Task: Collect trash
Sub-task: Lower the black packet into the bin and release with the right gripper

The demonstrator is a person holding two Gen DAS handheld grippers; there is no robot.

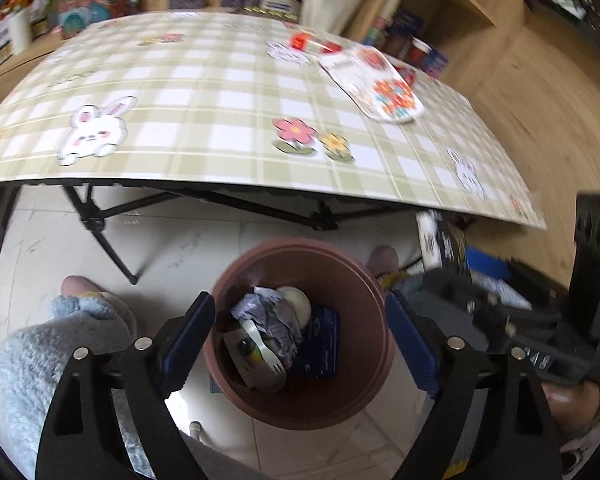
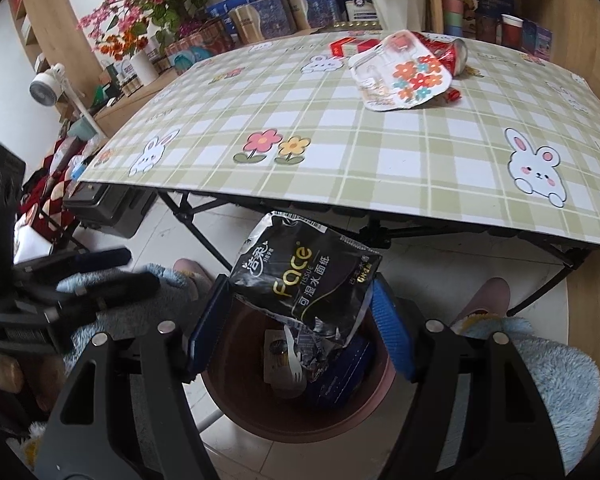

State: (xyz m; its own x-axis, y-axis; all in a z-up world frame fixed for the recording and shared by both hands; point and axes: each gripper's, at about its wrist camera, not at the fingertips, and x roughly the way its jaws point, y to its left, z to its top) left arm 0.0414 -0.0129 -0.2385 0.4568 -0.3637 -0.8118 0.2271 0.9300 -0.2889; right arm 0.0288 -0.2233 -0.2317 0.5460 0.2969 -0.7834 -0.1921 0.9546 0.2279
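Observation:
A brown round bin (image 1: 376, 312) stands on the floor below the table edge and holds crumpled paper, a plastic fork and a dark blue packet. My left gripper (image 1: 300, 336) is open and empty right above it. My right gripper (image 2: 300, 320) hangs over the same bin (image 2: 236, 408), its jaws wide around a black tissue wrapper (image 2: 304, 272); whether the pads still press it I cannot tell. On the table lie a white flowered plastic package (image 2: 404, 76), a crushed red can (image 2: 448, 52) and a red box (image 2: 352, 46).
The checked tablecloth (image 2: 340, 152) covers a folding table with black legs (image 1: 108, 240). Slippered feet (image 1: 80, 320) flank the bin. Shelves with boxes, cups and flower pots (image 2: 260, 12) stand behind. A black case (image 2: 108, 204) sits under the table's left side.

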